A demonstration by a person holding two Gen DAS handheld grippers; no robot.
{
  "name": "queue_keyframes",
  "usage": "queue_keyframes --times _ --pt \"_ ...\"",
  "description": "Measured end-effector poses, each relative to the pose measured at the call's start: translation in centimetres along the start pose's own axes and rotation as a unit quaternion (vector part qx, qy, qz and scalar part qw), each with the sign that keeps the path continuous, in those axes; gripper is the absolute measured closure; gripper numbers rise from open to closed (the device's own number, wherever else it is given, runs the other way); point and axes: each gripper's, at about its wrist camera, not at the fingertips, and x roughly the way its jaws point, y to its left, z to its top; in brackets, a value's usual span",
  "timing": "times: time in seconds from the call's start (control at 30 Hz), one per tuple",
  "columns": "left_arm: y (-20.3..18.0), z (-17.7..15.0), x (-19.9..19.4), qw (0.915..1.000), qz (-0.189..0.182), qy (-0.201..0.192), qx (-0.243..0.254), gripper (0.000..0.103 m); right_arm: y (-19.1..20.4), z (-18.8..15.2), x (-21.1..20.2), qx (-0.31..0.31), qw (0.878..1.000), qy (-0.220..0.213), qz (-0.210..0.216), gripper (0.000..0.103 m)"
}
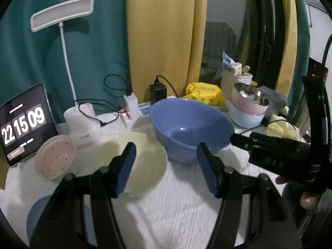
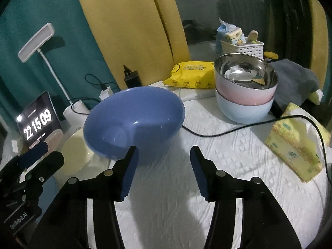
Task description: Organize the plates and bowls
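A big blue bowl [image 1: 191,126] [image 2: 132,122] sits tilted on the white cloth, leaning on a pale yellow plate [image 1: 143,161] [image 2: 75,151]. A small pink dish [image 1: 55,159] lies left of the plate. A blue plate [image 1: 39,215] lies at the near left, partly hidden by my fingers. A pink bowl with a steel inside [image 2: 245,81] [image 1: 250,101] is stacked in a pale blue bowl [image 2: 244,110] [image 1: 245,117] at the back right. My left gripper [image 1: 166,161] is open and empty above the yellow plate. My right gripper [image 2: 164,159] is open and empty just in front of the blue bowl.
A tablet clock [image 1: 22,124], a white desk lamp [image 1: 83,120], chargers and cables [image 1: 130,103], a yellow wipes pack [image 2: 191,74], a white basket [image 2: 241,46], a grey cloth [image 2: 294,81] and a yellow tissue pack [image 2: 296,145] ring the table. A black cable [image 2: 238,127] crosses the cloth.
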Motion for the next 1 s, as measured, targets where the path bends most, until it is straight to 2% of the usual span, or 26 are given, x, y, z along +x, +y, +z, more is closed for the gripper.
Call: queue_keyframes --times 0.4,0.53,0.73,0.77,0.8,0.87,0.9,0.97,1.0 --pt "-0.1 0.8 3.6 0.9997 -0.007 0.022 -0.009 0.041 -0.9 0.4 3.7 0.01 1.0 0.026 -0.005 0.047" --pt "-0.7 0.6 5.1 0.9989 -0.007 0.047 0.003 0.041 -1.2 0.2 4.7 0.015 0.999 0.036 -0.004 0.047" --pt "-1.3 0.1 6.4 0.9979 0.001 0.063 0.015 0.042 -1.6 -0.1 5.9 0.023 0.999 0.049 -0.005 0.048" --pt "-1.3 0.1 6.4 0.998 0.003 0.061 0.015 0.043 -1.6 -0.1 5.9 0.024 0.998 0.05 -0.003 0.049" --pt "-1.3 0.0 6.5 0.998 0.005 0.061 0.016 0.05 -1.6 -0.2 6.1 0.026 0.998 0.051 -0.001 0.051" --pt "-1.4 -0.1 6.8 0.9977 0.006 0.066 0.017 0.055 -1.8 -0.3 6.3 0.028 0.998 0.055 0.004 0.061" --pt "-1.4 -0.2 6.9 0.9975 0.004 0.068 0.017 0.061 -1.7 -0.4 6.3 0.027 0.998 0.056 0.004 0.065" --pt "-1.5 -0.4 7.0 0.9972 0.0 0.071 0.021 0.065 -1.6 -0.5 6.4 0.023 0.998 0.057 0.005 0.08" --pt "-1.6 -0.4 7.0 0.9973 -0.003 0.071 0.021 0.067 -1.5 -0.6 6.4 0.02 0.998 0.057 0.006 0.081"
